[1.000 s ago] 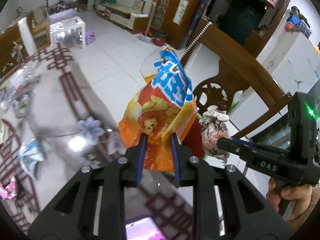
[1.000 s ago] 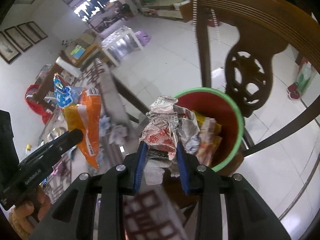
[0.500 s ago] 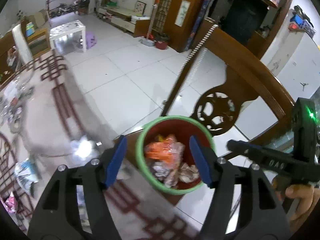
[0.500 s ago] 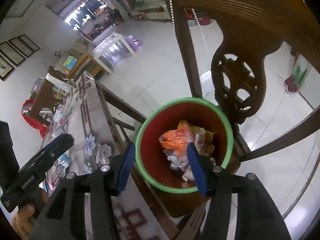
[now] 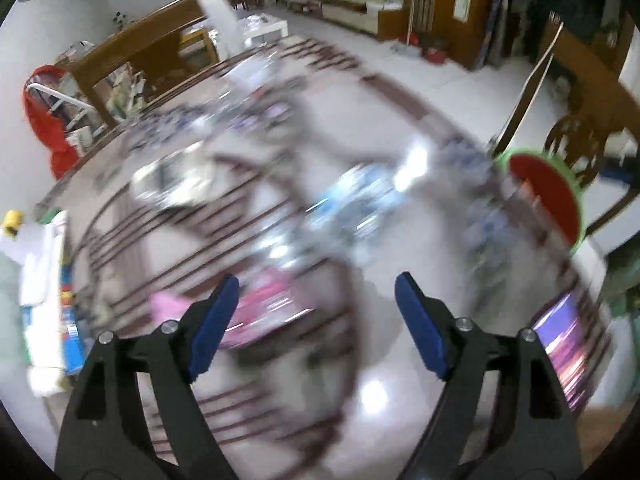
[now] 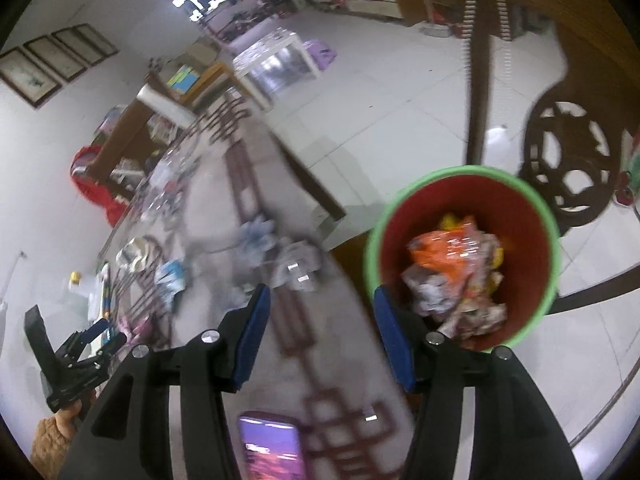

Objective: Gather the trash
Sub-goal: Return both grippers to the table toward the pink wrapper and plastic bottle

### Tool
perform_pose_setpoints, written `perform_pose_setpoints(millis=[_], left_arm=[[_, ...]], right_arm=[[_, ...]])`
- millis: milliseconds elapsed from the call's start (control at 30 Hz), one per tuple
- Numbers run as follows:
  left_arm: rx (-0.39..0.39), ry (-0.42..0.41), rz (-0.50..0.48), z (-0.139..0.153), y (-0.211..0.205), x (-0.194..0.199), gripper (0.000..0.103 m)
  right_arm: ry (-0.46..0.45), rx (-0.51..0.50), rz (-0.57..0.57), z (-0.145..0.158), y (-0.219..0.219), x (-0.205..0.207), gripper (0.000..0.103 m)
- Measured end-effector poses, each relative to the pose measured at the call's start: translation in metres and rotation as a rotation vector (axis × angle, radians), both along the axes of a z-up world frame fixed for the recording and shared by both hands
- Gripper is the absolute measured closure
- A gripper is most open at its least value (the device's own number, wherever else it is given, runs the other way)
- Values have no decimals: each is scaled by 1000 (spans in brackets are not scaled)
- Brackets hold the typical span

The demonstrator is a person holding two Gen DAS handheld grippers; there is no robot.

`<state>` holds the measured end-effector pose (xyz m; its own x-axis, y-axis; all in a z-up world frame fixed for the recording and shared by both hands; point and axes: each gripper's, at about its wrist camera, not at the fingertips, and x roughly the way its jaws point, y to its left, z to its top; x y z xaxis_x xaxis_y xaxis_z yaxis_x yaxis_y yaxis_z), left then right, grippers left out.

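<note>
Both tools are empty. Your left gripper (image 5: 316,308) is spread wide above the table (image 5: 372,380), with a blurred pink wrapper (image 5: 260,312) just beyond its tips. Your right gripper (image 6: 320,320) is likewise spread, its right finger near the rim of the bin (image 6: 370,248) at the table's right edge; the bin holds an orange bag (image 6: 444,248) and crumpled paper. The step in hand appears to be reaching for more litter. Next, centre the left fingers on the pink wrapper, then close.

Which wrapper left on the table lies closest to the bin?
The grey crumpled wrapper, just left of the bin; the light-blue one lies farther left.
</note>
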<state>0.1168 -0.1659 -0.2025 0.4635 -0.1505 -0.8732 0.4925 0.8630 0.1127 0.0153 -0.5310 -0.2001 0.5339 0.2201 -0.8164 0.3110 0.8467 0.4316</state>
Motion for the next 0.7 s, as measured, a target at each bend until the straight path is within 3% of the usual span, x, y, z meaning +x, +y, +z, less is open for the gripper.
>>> perform_pose_setpoints(millis=[67, 167, 300, 500, 633, 700], left_arm=[[86, 30, -57, -9, 27, 4, 16], [217, 75, -123, -27, 53, 13, 16], [233, 102, -168, -41, 72, 33, 17], [233, 116, -314, -54, 60, 40, 18], [215, 132, -352, -61, 59, 40, 56], [173, 138, -336, -60, 65, 40, 63]], right_arm=[[2, 12, 22, 0, 22, 7, 50], [0, 11, 55, 1, 58, 15, 49], [1, 14, 96, -2, 109, 27, 49], [17, 0, 142, -7, 170, 40, 49], [21, -17, 159, -8, 196, 48, 49], [26, -27, 165, -8, 209, 55, 48]])
